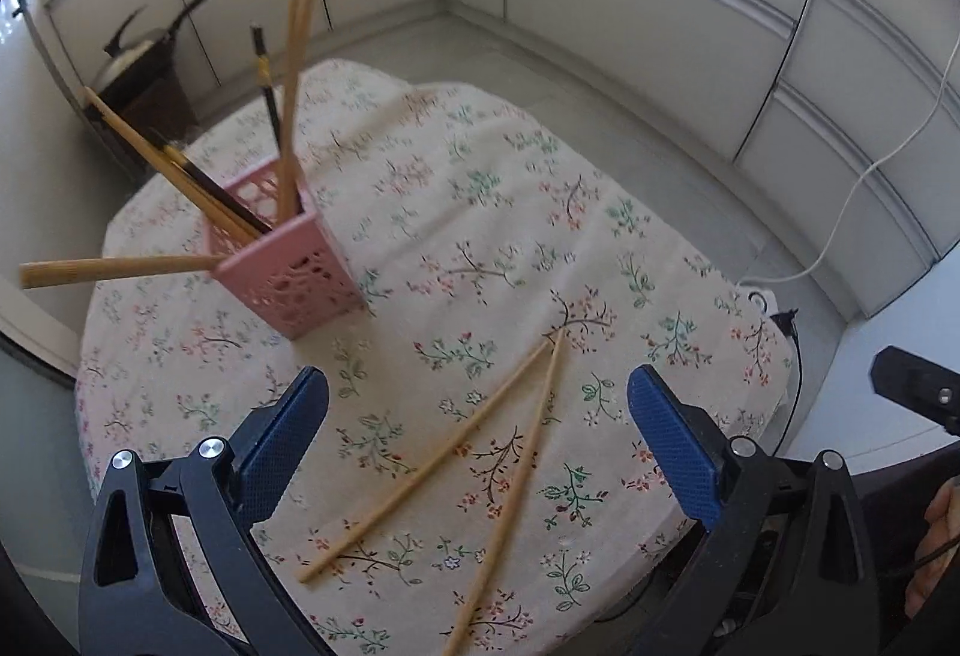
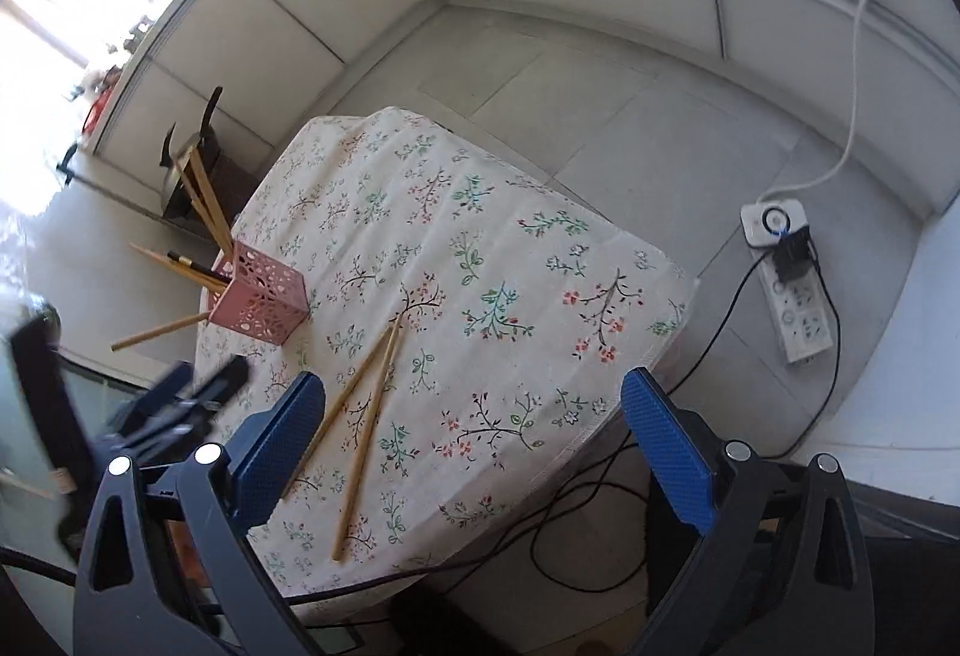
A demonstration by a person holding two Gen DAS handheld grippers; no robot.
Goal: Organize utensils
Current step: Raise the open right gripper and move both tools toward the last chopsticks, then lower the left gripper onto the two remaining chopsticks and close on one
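Over at the left, the pink holder (image 1: pixel 282 260) stands upright on the flowered table (image 1: pixel 690 248), close to its left edge, and what sits inside it is hidden behind its perforated walls; only the upper parts of the bundled chopsticks (image 1: pixel 294 74) show, fanning out, one of them jutting sideways past the table's edge. From the right wrist view the holder (image 2: pixel 259 300) looks small, and the sticks in it are hard to count. The left gripper (image 1: pixel 477 434) hovers with its blue pads spread wide and nothing between them, and in the right wrist view it is only a dark blur at the left. The loose pair of chopsticks (image 1: pixel 480 452) lies flat on the cloth just ahead of and between its fingers, tips meeting at the far end and splaying toward the camera, one running out of the bottom of the frame. The right gripper (image 2: pixel 474 431) is likewise wide open and empty, with the same pair (image 2: pixel 366 404) near its left pad (image 2: pixel 282 440), which hides one stick's near end. The cloth to the right is bare, then drops off at the table's right edge to the floor, where a power strip (image 2: pixel 792 296) and cables lie.
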